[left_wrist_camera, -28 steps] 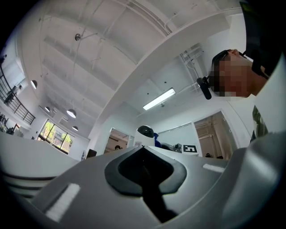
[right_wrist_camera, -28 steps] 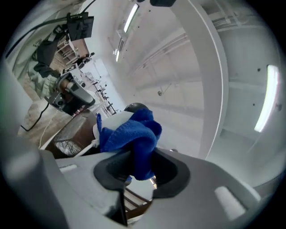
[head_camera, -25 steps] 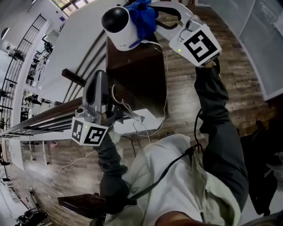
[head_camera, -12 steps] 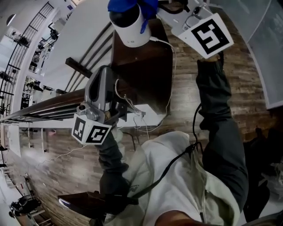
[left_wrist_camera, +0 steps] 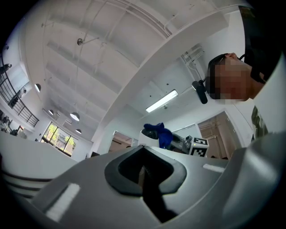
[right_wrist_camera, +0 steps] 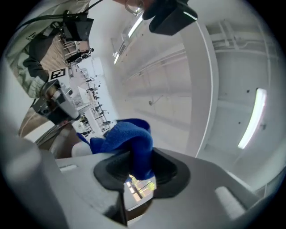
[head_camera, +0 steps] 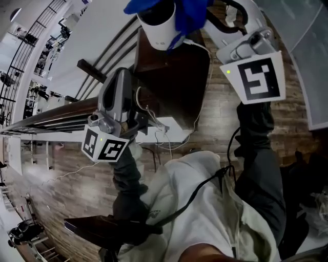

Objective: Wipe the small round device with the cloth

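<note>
In the head view the small round device [head_camera: 156,23], white with a black top, stands on a dark wooden stand [head_camera: 171,82] at the top edge. A blue cloth [head_camera: 188,13] drapes over its top and right side. My right gripper [head_camera: 207,13] reaches in from the right, shut on the cloth [right_wrist_camera: 129,143]; the right gripper view shows the cloth pinched between the jaws and the device's white body [right_wrist_camera: 80,150] just beyond. My left gripper [head_camera: 122,77] hovers at the stand's near left, apart from the device, shut and holding nothing [left_wrist_camera: 144,172]. Far ahead of it are the device and cloth [left_wrist_camera: 156,134].
White cables [head_camera: 159,135] trail from the device down the stand's front. A dark railing [head_camera: 46,128] runs along the left, over a lower floor. Wooden floorboards [head_camera: 218,117] lie to the right. Another dark board [head_camera: 97,230] sits low by the person's body.
The right gripper has carried the cloth from the device's right side over its top and down the right. The device sits higher in the head view. The left gripper has barely moved.
</note>
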The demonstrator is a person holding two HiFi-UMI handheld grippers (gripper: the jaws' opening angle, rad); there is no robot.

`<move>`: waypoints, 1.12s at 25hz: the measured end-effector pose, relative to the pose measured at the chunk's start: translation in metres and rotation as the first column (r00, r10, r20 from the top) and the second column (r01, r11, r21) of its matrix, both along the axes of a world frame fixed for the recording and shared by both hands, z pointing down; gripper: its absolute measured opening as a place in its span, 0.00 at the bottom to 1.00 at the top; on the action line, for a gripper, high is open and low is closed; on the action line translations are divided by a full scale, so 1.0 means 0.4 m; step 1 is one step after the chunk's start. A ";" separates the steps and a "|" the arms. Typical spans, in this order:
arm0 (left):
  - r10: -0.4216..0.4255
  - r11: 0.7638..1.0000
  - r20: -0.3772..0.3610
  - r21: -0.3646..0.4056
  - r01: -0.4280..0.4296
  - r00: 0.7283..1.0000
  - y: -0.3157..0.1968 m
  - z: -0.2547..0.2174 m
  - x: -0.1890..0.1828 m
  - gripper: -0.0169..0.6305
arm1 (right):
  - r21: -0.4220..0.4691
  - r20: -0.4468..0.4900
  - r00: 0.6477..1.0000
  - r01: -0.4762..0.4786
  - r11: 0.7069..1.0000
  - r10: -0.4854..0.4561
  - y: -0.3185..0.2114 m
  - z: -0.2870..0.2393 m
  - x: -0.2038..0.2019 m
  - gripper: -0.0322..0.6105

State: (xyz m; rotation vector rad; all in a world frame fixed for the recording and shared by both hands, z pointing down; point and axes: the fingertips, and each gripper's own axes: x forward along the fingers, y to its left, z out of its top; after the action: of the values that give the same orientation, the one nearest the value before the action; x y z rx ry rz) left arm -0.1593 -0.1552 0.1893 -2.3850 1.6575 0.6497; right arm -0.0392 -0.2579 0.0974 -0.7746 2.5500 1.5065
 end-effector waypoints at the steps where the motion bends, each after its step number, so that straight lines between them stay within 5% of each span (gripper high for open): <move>1: 0.001 1.000 -0.002 0.000 -0.001 1.000 0.000 -0.001 -0.004 0.03 | 0.033 0.045 0.999 0.001 0.999 -0.002 0.023 -0.043 -0.006 0.23; 8: 0.016 1.000 -0.022 -0.014 -0.016 1.000 0.006 0.021 -0.019 0.03 | 0.266 -0.067 0.979 -0.169 0.949 0.193 0.114 -0.077 -0.112 0.23; 14: -0.014 0.999 -0.030 -0.032 0.013 0.999 0.030 0.035 -0.065 0.03 | 0.306 -0.145 0.971 -0.139 0.942 0.190 0.204 0.005 -0.127 0.23; 17: -0.009 0.999 -0.041 -0.039 0.007 0.999 0.023 0.044 -0.073 0.03 | 0.372 -0.207 0.949 -0.147 0.917 0.236 0.231 0.023 -0.145 0.23; 20: -0.004 0.999 -0.043 -0.036 0.003 0.999 0.020 0.040 -0.077 0.03 | 0.437 -0.165 0.941 -0.199 0.877 0.296 0.217 -0.009 -0.175 0.23; 25: 0.009 0.999 -0.053 -0.047 -0.012 0.999 0.037 0.054 -0.073 0.03 | 0.381 -0.305 0.912 -0.149 0.912 0.276 0.197 0.099 -0.229 0.23; 28: 0.007 0.998 -0.073 -0.065 -0.012 0.997 0.047 0.074 -0.085 0.03 | 0.472 -0.302 0.879 -0.200 0.859 0.370 0.202 0.144 -0.221 0.23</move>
State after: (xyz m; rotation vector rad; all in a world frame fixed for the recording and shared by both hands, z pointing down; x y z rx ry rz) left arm -0.1931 -0.1362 0.2188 -2.4434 1.7232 0.7020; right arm -0.1276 -0.1770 0.1549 -0.8998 2.2442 2.4309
